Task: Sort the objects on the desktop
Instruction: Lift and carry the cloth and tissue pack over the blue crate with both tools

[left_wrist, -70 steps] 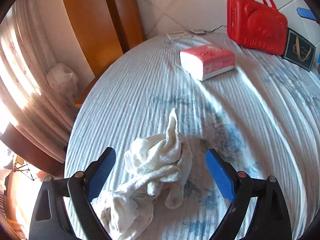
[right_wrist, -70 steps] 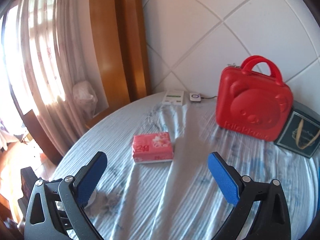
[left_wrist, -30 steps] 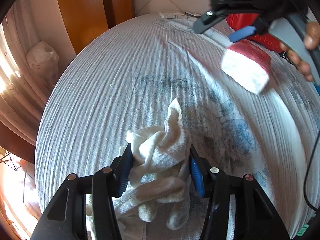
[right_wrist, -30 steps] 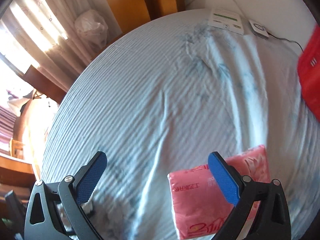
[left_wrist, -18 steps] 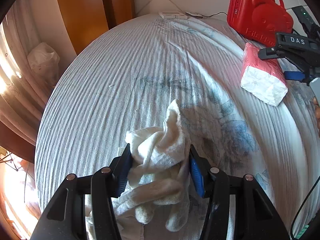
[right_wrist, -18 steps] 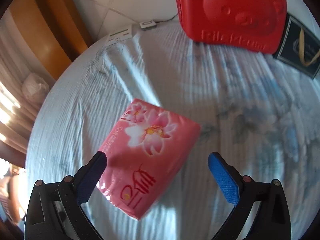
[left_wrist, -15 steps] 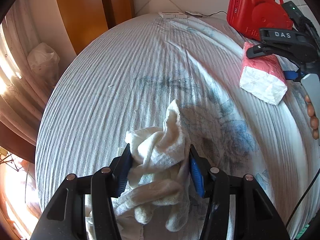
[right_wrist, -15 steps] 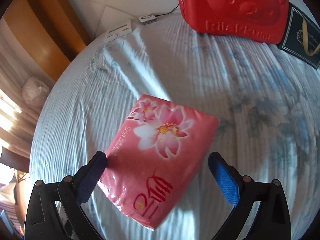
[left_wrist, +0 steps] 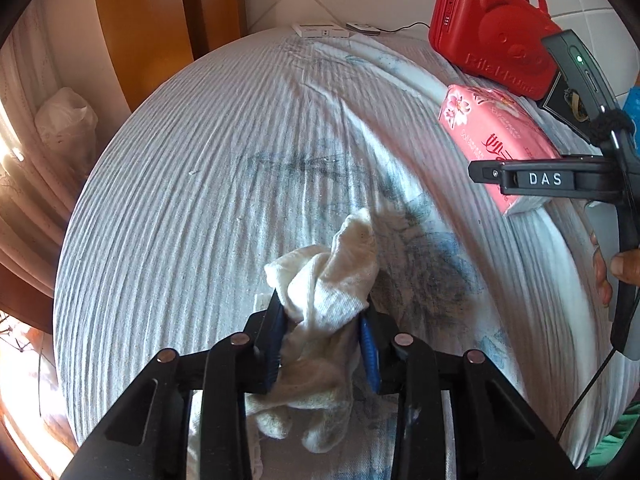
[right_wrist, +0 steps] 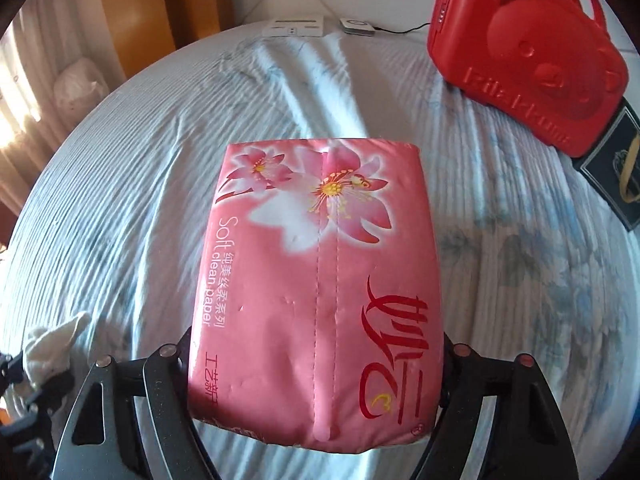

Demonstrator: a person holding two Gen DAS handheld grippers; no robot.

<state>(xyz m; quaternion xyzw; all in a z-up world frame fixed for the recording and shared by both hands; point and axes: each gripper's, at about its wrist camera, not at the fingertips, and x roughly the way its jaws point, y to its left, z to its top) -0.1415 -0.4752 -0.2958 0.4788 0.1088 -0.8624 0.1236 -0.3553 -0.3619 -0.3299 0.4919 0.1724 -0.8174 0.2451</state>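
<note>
My left gripper [left_wrist: 324, 332] is shut on a crumpled white rag [left_wrist: 328, 288] and holds it over the round table's striped cloth [left_wrist: 208, 184], with loose ends hanging below. My right gripper [right_wrist: 316, 376] is shut on a pink tissue pack [right_wrist: 320, 280] with a flower print; the pack hides both fingers' pads. In the left wrist view the tissue pack [left_wrist: 492, 136] sits at the right in the right gripper [left_wrist: 516, 192]. The rag also shows at the lower left of the right wrist view [right_wrist: 52, 344].
A red bear-face case [left_wrist: 488, 28] stands at the table's far right, also in the right wrist view [right_wrist: 524, 52], with a dark card [right_wrist: 616, 168] beside it. A white box [right_wrist: 296, 26] and a small device [right_wrist: 358, 26] lie at the far edge. Curtains and wooden panels are at the left.
My left gripper closed on the rag and lifted it, squeezing it tighter. My right gripper came down around the tissue pack and closed on it; the pack has shifted toward the red case.
</note>
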